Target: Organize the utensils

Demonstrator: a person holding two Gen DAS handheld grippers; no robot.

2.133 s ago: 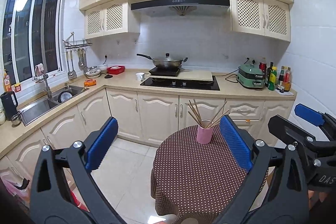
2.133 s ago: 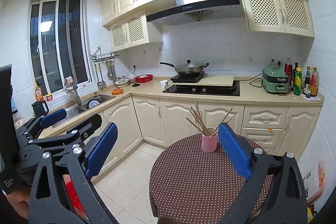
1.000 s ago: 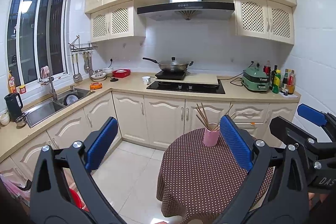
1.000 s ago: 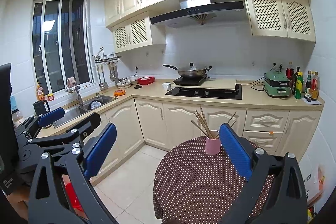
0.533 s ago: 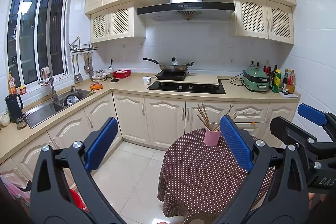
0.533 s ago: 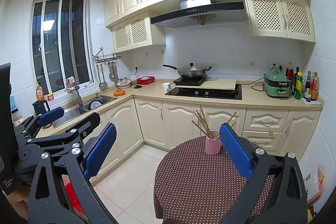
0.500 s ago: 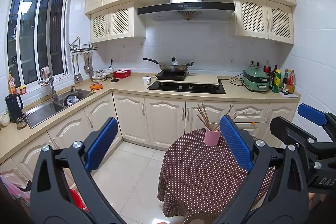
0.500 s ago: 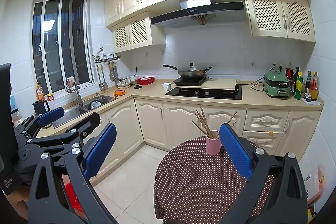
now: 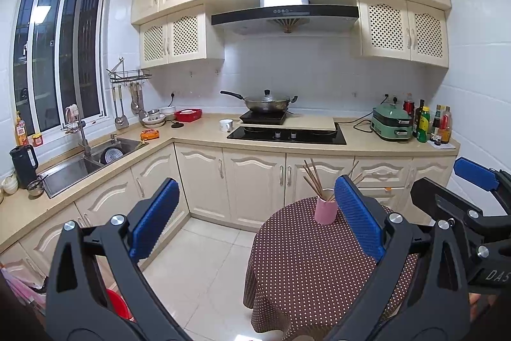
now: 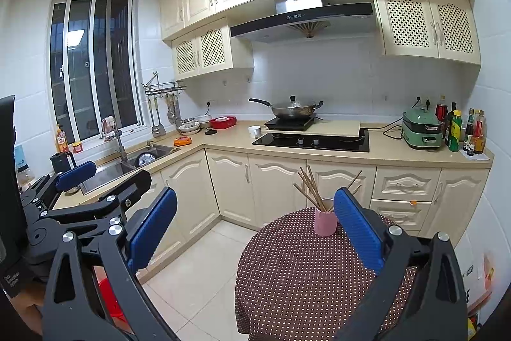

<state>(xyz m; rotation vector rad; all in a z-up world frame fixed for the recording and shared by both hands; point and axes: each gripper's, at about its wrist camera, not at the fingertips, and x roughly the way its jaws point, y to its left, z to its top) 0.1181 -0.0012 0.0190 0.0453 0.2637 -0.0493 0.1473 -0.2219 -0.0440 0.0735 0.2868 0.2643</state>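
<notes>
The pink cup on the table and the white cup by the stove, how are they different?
The pink cup stands on the dotted round table; the white cup sits on the counter beside the black cooktop. The pink cup holds a bunch of leaning chopsticks; nothing sticks out of the white cup. The white cup looks smaller, though farther off. Both stand upright, and neither is touched by a gripper.

Round table (image 9: 306, 277): brown cloth with white dots, matt, draped. Pink cup (image 9: 325, 211): smooth, slight sheen, could be plastic or ceramic. Chopsticks (image 9: 311, 181): wood-looking, matt. Both grippers: matt black plastic-looking frames with bright metal screws, ribbed blue pads (image 10: 359, 232). Floor (image 9: 198, 261): glossy pale tile. Wok (image 9: 266, 104) and sink (image 9: 73, 165): bare shiny metal. Hob (image 9: 287, 136): glossy black glass. Cabinets (image 9: 252, 178): satin cream.
</notes>
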